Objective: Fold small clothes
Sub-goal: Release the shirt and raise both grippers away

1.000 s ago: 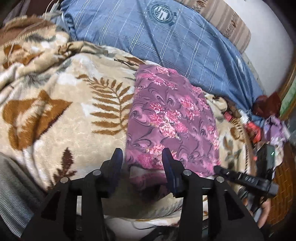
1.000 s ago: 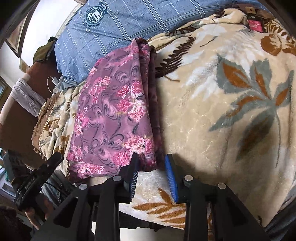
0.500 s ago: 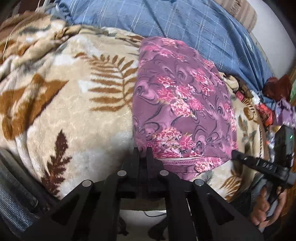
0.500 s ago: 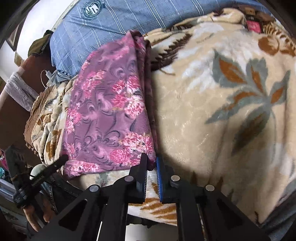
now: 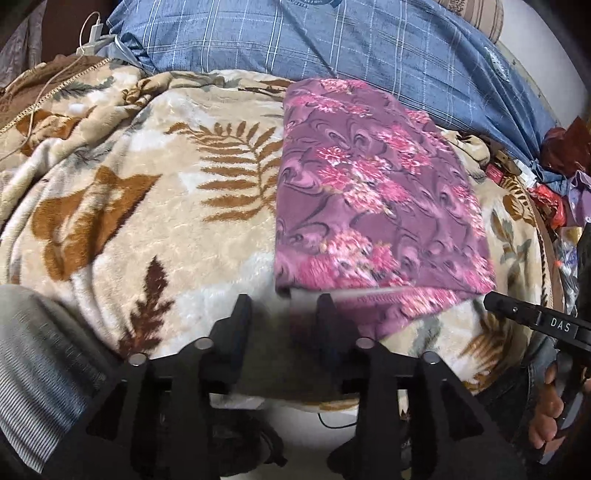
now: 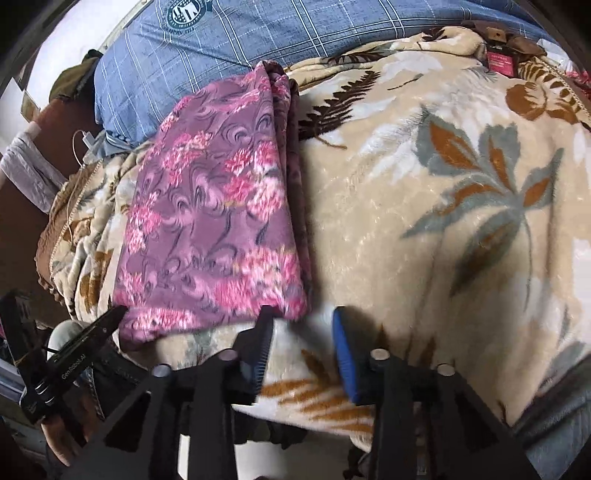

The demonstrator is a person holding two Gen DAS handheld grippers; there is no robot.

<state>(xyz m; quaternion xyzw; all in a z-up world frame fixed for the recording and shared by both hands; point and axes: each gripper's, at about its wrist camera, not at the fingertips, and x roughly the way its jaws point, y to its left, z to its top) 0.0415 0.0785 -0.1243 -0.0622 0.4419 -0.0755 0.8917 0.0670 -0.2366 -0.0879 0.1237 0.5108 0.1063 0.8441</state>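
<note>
Both near corners of the purple floral garment (image 5: 373,206) to be pinched together before folding; from the left wrist, left gripper (image 5: 284,306) opening, empty, at its near-left corner, bare blanket (image 5: 147,221) leftward. From the right wrist, right gripper (image 6: 303,328) opening, empty, just off the garment's near-right corner; wide blanket beyond, blue pillow (image 6: 258,33) crowding its far edge.
</note>
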